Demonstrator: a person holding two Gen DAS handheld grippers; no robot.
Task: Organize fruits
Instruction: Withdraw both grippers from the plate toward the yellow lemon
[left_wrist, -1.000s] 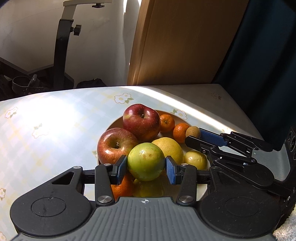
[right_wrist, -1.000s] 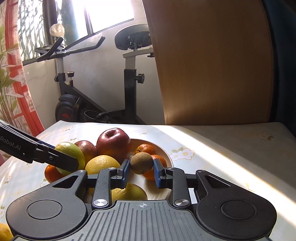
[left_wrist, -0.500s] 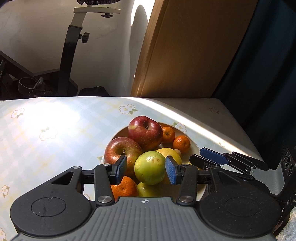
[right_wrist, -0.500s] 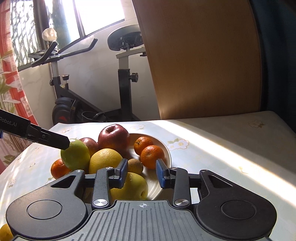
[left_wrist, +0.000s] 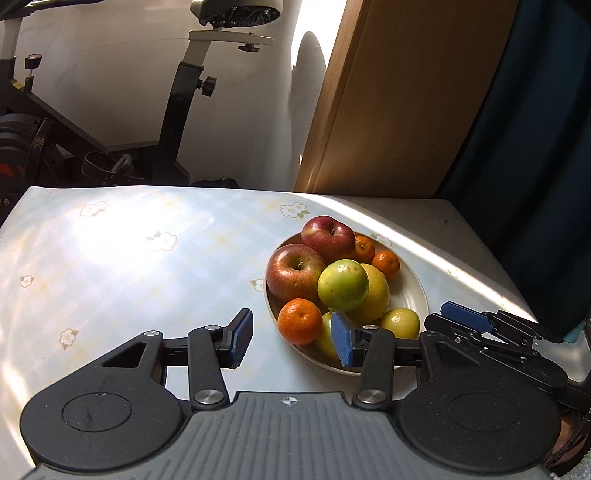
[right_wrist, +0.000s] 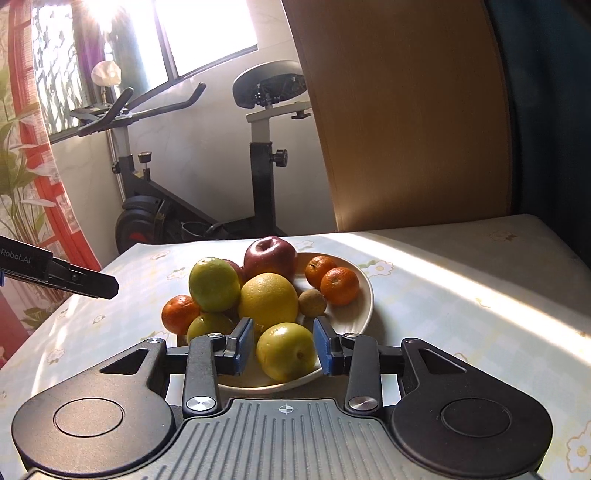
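Observation:
A cream plate (left_wrist: 413, 291) (right_wrist: 364, 295) holds piled fruit: two red apples (left_wrist: 295, 271), a green apple (left_wrist: 342, 285) (right_wrist: 213, 284) on top, a yellow orange (right_wrist: 267, 301), several mandarins (left_wrist: 300, 320) (right_wrist: 339, 285), a brown kiwi (right_wrist: 312, 302) and yellow-green fruits (right_wrist: 286, 350). My left gripper (left_wrist: 291, 339) is open and empty, drawn back at the plate's near left edge. My right gripper (right_wrist: 282, 347) is open and empty; its pads stand either side of a yellow-green fruit without touching it. It also shows in the left wrist view (left_wrist: 480, 325).
The plate sits on a table with a pale flowered cloth (left_wrist: 147, 258). A wooden board (right_wrist: 399, 110) leans behind the table. An exercise bike (right_wrist: 258, 147) stands past the far edge. A dark curtain (left_wrist: 546, 147) hangs at the right.
Both grippers opened and pulled back. The left let go of the green apple, now on top of the pile. The right let go of the kiwi, now on the plate beside the mandarins.

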